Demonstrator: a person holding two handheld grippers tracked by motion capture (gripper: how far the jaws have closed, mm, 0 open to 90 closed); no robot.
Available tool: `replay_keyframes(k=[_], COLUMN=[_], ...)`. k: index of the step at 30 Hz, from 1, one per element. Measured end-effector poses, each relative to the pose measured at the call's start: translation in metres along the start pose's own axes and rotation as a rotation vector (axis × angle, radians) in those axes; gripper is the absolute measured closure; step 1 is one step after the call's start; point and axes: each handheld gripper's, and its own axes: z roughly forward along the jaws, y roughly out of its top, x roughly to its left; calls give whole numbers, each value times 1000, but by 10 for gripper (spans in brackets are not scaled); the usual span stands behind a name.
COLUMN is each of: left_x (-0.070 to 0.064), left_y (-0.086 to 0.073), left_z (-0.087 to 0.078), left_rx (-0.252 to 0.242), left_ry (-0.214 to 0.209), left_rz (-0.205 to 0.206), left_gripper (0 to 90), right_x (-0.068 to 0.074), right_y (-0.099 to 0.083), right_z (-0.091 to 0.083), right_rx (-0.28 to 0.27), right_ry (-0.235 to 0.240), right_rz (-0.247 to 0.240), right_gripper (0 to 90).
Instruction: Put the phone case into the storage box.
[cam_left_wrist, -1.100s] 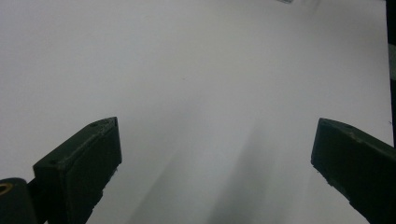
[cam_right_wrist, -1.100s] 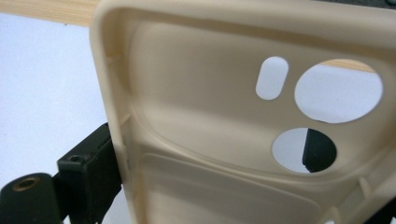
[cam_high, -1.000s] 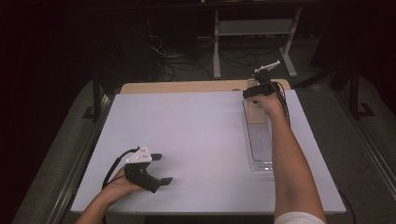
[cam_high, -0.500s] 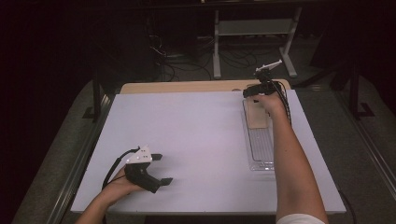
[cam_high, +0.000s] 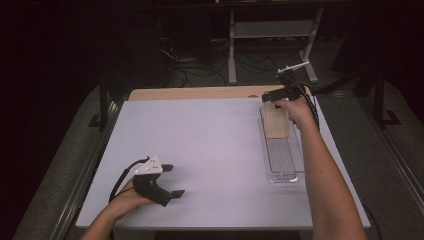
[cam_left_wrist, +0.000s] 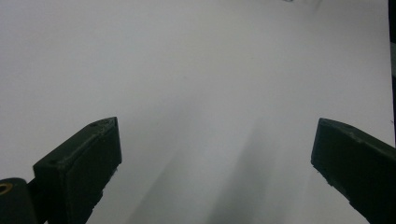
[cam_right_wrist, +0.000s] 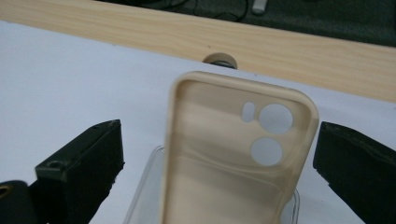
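Nothing moved: right gripper (cam_right_wrist: 219, 154) open at phone case (cam_right_wrist: 233, 154), clear tray (cam_high: 282, 155).

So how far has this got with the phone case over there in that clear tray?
Early, by the look of it. The beige phone case lies at the far end of the clear tray. The right gripper is open around it, not clamped. Gripping and lifting remain. The left gripper rests open on the white table.

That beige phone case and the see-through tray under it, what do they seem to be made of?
The phone case looks like soft matte silicone or rubbery plastic: dull beige, rounded edges, no glare. The tray looks like clear hard plastic: see-through, with ribs and glinting edges.
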Motion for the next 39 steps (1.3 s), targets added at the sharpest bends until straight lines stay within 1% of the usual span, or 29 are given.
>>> replay_keyframes(k=[4,5,7,10,11,13,15,18,21,23,28,32,34,36,37,38,39], left_x=[1,1,2,2,1,1,0,1,1,3,4,7,7,9,9,9,9], left_y=[1,2,2,1,1,1,1,2,3,4,9,13,15,17,18,19,20], left_z=[-1,-1,-2,-1,0,-1,-2,-2,-3,-4,-8,-12,-14,-16,-16,-17,-18], left_rx=[-21,-24,-26,-21,-35,-28,-26,-23,-25,-17,-26,-22,-28,-29,-44,-35,-40], left_ry=[5,6,6,5,1,1,3,4,2,-2,-8,-15,-20,-25,-25,-25,-26], left_rz=[-12,-5,-7,-7,-21,-14,-17,-10,-7,-7,-7,7,1,4,2,6,-4], left_gripper=[14,14,14,14,14,14,14,14,14,14,14,14,14,14,14,14,15], right_x=[3,4,5,6,7,9,12,17,20,23,27,29,30,31,31,32,32], right_y=[-3,-4,-9,-17,-20,-27,-33,-43,-54,-62,-80,-96,-104,-113,-117,-122,-127], right_z=[-17,-21,-27,-34,-36,-41,-45,-52,-60,-65,-74,-78,-80,-81,-82,-83,-84], right_rx=[-41,-49,-61,-80,-84,-102,-108,-124,-141,-144,-160,-171,-172,-174,-175,-167,-170], right_ry=[33,42,59,78,86,108,122,151,187,217,274,301,310,321,325,340,353], right_rz=[-31,-31,-44,-77,-86,-105,-117,-139,-152,-151,-162,-171,-179,-185,-187,-178,-176], right_gripper=[14,14,14,14,14,14,14,14,15,15,15,15,15,15,15,15,15])
